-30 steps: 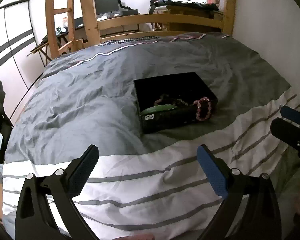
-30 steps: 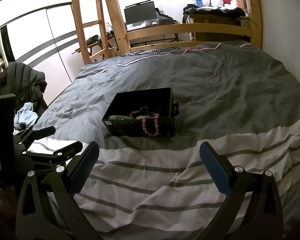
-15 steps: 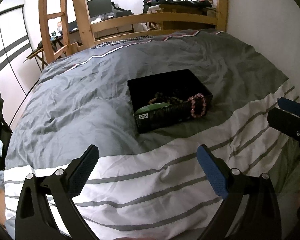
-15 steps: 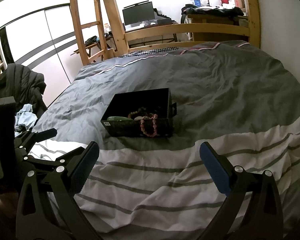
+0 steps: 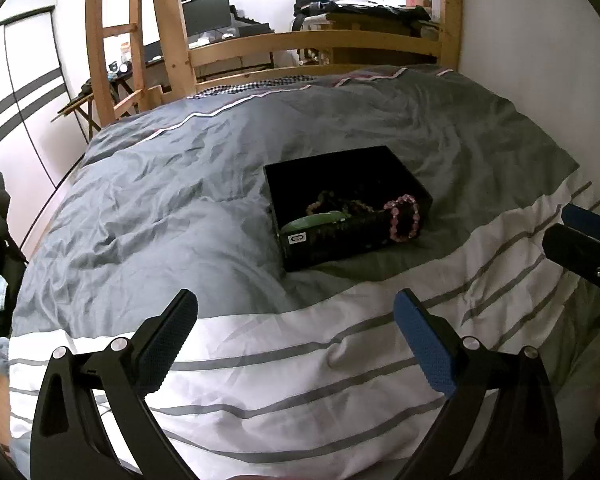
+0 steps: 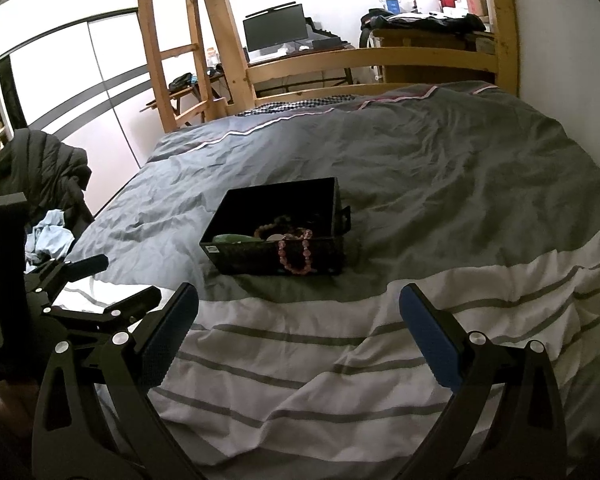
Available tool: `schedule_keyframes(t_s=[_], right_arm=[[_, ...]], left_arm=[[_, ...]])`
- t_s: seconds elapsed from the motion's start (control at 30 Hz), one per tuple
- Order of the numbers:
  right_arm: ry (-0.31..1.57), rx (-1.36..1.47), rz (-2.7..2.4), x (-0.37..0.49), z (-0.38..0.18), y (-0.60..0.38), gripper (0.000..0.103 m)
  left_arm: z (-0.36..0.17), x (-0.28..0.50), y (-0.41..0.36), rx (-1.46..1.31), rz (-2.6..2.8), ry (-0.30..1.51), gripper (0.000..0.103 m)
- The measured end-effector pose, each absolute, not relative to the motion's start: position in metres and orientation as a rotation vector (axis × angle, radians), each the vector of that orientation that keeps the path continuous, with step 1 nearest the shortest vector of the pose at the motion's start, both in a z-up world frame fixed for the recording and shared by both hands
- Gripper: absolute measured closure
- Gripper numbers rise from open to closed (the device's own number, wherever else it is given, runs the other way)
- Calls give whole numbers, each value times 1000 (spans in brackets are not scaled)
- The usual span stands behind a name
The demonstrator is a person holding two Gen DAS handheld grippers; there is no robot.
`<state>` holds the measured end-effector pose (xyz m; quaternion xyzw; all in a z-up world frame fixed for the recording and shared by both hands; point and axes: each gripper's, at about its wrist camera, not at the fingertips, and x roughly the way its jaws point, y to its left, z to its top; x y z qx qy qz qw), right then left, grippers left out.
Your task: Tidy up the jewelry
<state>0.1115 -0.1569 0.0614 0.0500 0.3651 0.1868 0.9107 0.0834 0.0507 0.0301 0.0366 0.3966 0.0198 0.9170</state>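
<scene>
A black open box [image 5: 332,172] [image 6: 284,196] sits on the grey duvet in the middle of the bed. A pink bead bracelet [image 5: 403,218] [image 6: 296,252] hangs over its near wall. Inside lie a green bangle [image 5: 314,221] [image 6: 232,238] and brown bead strings [image 5: 332,202] [image 6: 274,226]. My left gripper [image 5: 296,320] is open and empty, over the white striped bedding short of the box. My right gripper [image 6: 298,312] is open and empty, also short of the box. Each gripper shows at the edge of the other's view.
A wooden bed frame and ladder [image 6: 168,44] stand at the far end, with a desk and monitor [image 6: 274,32] behind. A white wall [image 5: 540,40] runs along the right. A dark jacket [image 6: 44,168] and blue cloth [image 6: 48,236] lie at the left.
Both grippers have drifted slightly; in the left wrist view the box has shifted a little left and up. Both stay open and empty. The jewelry has not moved.
</scene>
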Motion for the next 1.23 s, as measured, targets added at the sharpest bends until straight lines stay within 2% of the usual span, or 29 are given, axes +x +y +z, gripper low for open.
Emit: schedule_keyframes(t_s=[1.23], right_arm=[[774,89,385,114,53,-157,4]], left_arm=[[32,84,49,55,4,814,6]])
